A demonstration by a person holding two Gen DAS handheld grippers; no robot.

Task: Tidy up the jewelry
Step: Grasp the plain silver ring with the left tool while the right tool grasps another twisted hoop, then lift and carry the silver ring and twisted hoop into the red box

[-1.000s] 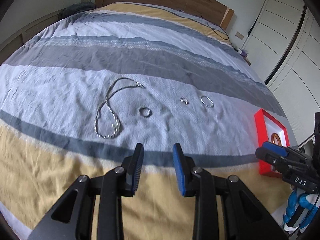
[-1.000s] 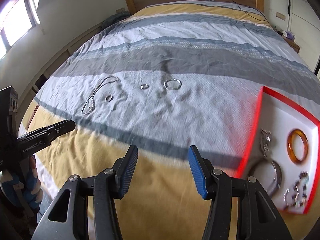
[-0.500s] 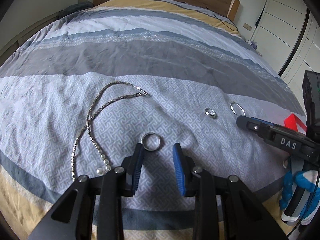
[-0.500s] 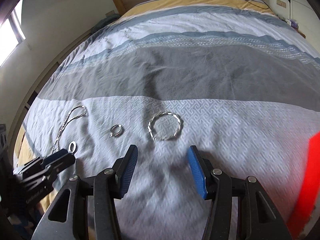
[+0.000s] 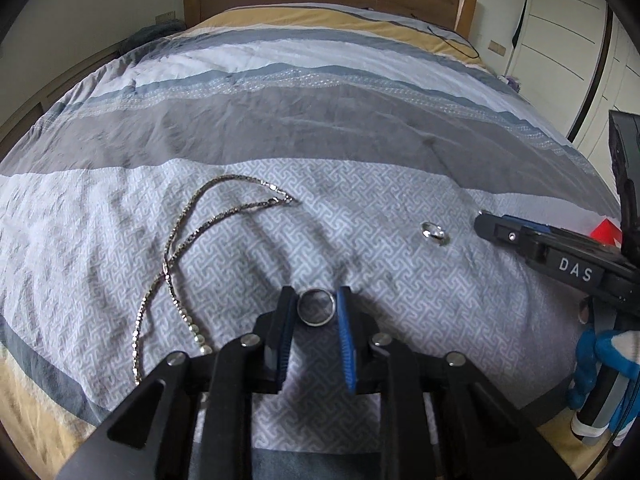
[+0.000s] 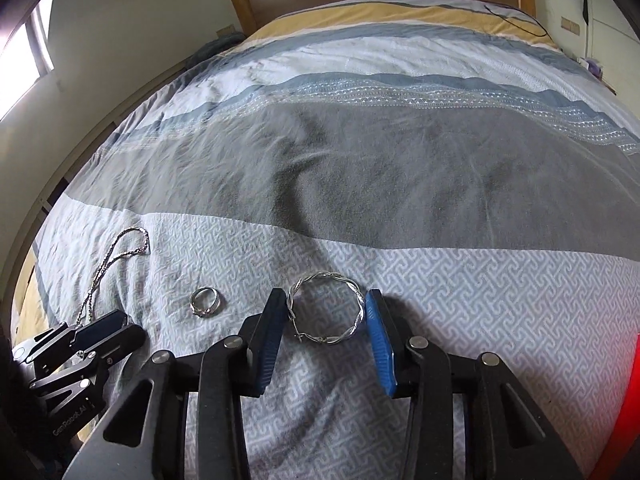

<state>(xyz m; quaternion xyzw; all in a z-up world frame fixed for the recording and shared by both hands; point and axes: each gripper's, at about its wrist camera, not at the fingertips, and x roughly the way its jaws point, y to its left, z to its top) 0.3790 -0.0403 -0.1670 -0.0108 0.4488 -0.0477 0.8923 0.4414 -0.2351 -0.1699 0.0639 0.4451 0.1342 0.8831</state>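
Behind the right gripper (image 5: 486,226), a red tray (image 5: 608,231) seems mostly hidden.

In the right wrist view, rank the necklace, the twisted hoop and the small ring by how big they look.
1. Necklace, longest, though partly hidden.
2. Twisted hoop, but it lies nearest the camera.
3. Small ring, clearly smallest.

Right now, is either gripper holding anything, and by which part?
The left gripper is closing across a plain ring, the right gripper across a twisted hoop; both lie on the bed.
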